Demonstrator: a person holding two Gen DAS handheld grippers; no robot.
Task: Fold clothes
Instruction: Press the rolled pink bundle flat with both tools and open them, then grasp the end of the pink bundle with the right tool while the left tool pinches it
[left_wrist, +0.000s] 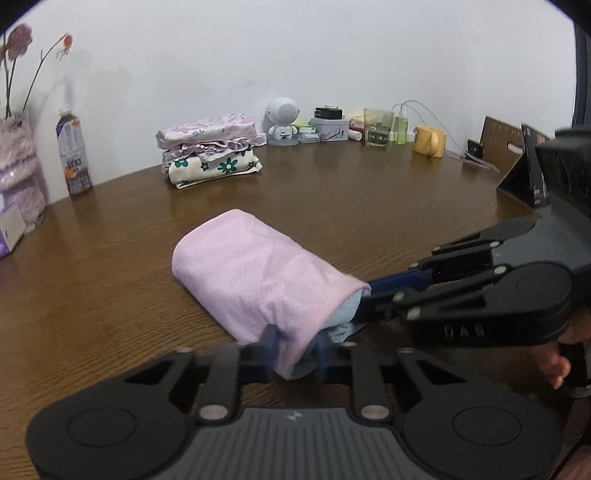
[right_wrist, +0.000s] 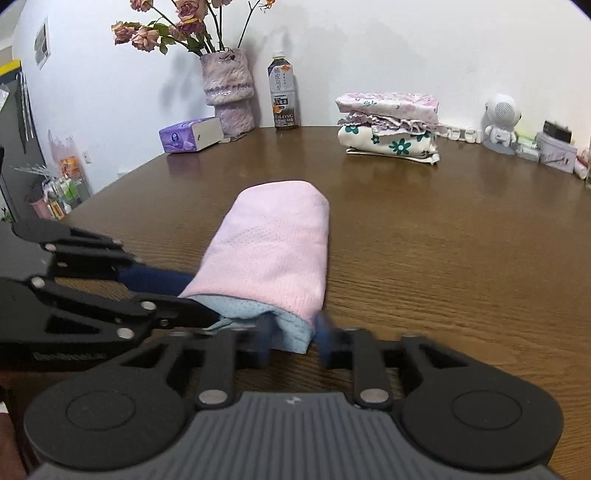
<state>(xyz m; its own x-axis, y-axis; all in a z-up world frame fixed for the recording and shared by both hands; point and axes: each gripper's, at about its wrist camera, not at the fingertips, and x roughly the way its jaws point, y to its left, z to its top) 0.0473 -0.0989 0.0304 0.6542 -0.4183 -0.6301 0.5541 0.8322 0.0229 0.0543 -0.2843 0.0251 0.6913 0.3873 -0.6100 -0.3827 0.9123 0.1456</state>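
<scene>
A pink mesh garment (left_wrist: 251, 273) (right_wrist: 280, 240) with pale blue lining lies folded into a thick oblong on the brown wooden table (left_wrist: 369, 206) (right_wrist: 443, 240). Both grippers meet at its near end. My left gripper (left_wrist: 295, 347) has the pink and blue corner between its blue fingers and is shut on it; in the right wrist view the left gripper (right_wrist: 203, 301) reaches in from the left. My right gripper (right_wrist: 293, 338) clamps the blue corner beside it, and it enters the left wrist view as the right gripper (left_wrist: 369, 291) from the right side.
A stack of folded floral clothes (left_wrist: 210, 151) (right_wrist: 388, 125) sits at the back of the table. Along the wall stand a tea bottle (right_wrist: 282, 98), a vase with flowers (right_wrist: 229, 92), a tissue box (right_wrist: 190, 134), a white robot speaker (left_wrist: 282, 122) and a yellow mug (left_wrist: 430, 142).
</scene>
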